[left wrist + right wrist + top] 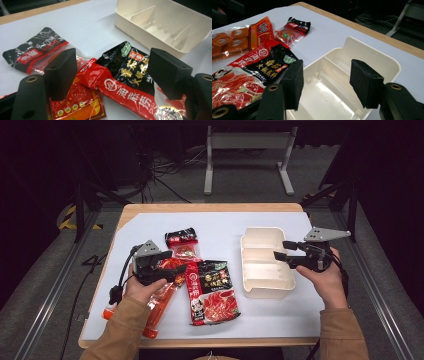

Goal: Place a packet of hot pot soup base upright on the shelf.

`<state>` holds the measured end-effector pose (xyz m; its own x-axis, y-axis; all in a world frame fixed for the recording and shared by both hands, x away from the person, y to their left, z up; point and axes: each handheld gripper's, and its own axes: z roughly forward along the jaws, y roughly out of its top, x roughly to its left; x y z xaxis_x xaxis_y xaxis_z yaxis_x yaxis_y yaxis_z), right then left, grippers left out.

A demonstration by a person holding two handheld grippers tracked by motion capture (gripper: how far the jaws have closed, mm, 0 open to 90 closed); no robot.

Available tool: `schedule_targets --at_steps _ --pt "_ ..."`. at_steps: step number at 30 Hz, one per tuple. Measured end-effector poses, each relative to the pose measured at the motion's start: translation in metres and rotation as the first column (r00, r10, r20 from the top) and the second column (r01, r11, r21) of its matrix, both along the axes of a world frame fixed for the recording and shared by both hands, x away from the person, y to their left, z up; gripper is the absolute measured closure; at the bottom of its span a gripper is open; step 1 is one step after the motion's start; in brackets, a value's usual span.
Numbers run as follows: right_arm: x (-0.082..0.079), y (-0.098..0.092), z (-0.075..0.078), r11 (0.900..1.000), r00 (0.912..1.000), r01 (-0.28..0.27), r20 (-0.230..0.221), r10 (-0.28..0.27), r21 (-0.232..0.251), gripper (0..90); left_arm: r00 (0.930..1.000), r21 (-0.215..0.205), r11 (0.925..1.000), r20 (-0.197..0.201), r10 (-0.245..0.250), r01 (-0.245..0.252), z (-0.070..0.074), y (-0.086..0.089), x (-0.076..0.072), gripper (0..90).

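A large red and black hot-pot sauce packet lies flat at the table's middle front. My left gripper hovers at its upper left corner, jaws open and pointing right. In the left gripper view the left gripper holds nothing, with the packet's black top below the gap. A cream divided tray stands to the right. My right gripper sits over its right rim, open and pointing left. In the right gripper view the right gripper is empty above the tray's floor.
A small black and red packet lies behind the left gripper. A red packet and an orange packet lie under the left hand. A white sheet covers the wooden table. Bare sheet lies behind the tray.
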<state>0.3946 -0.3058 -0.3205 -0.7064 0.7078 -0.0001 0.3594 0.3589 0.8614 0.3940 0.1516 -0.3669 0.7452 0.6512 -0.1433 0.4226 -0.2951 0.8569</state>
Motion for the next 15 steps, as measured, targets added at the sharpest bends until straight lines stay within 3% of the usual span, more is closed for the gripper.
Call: schedule_targets --at_steps 8,12,15 --pt "0.0 0.001 -0.001 1.0 1.0 0.004 -0.005 -0.004 0.004 44.1 0.9993 0.012 0.9999 -0.035 -0.011 0.011 -0.01 -0.012 0.008 26.5" --pt "0.001 0.001 -0.002 1.0 1.0 0.004 -0.006 -0.004 0.004 43.9 0.9981 0.0 1.0 -0.061 0.009 -0.009 -0.018 -0.014 0.013 27.5" --pt "0.002 0.001 -0.003 1.0 0.9999 0.006 -0.012 -0.006 0.003 43.7 0.9967 0.014 0.9997 -0.078 0.022 -0.021 -0.024 -0.016 0.018 27.9"
